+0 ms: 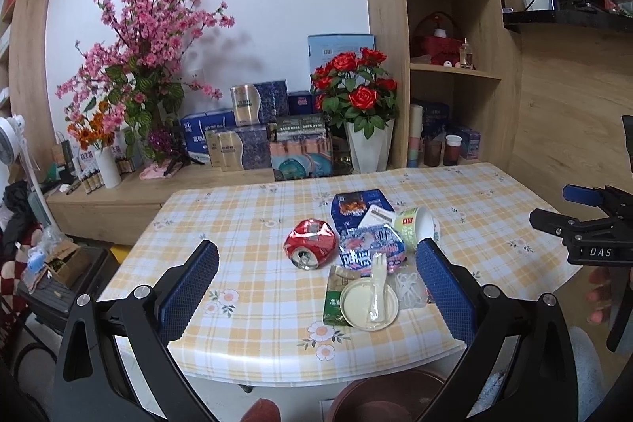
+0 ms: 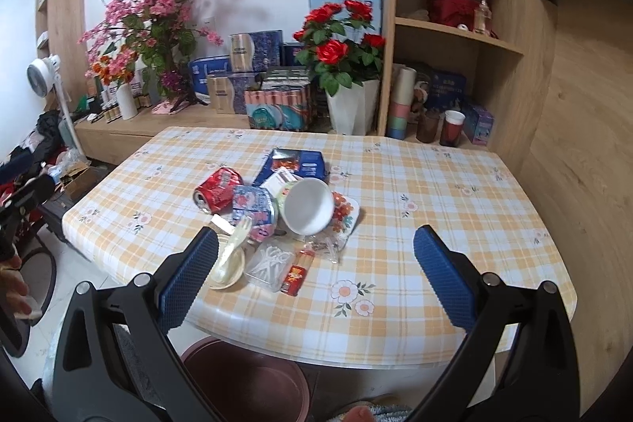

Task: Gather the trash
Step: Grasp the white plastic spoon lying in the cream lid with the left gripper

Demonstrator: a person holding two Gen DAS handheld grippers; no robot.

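Trash pile sits mid-table on the yellow plaid tablecloth [image 1: 245, 208], toward the near edge. Crushed red can [image 1: 310, 243] at the left of the pile lies on its side, long axis running near-to-far, mouth end pointing to the near edge. White paper cup [image 2: 308, 205] lies tipped over at the right of the pile, open mouth facing near and right; in the left wrist view only its green-printed side and rim show. Blue foil wrapper [image 1: 370, 247] crumpled between can and cup. Dark blue flat packet [image 2: 294, 163] lies at the far side, partly covered by the cup and a white slip. Round cream lid [image 1: 368, 304] nearest the edge, with a pale plastic fork [image 1: 378, 277] across it, tines pointing far. Clear plastic bag [image 2: 271, 262] of white pieces just right of the lid; contents hard to make out. Small red sachet [image 2: 293, 279] touches the bag's near side. Left gripper [image 1: 316, 279] held above the near edge, fingers wide apart, clamping nothing. Right gripper [image 2: 315, 271] likewise spread, empty. Brown bin [image 2: 245, 382] below the table's near edge, rim cut off by the gripper frame.
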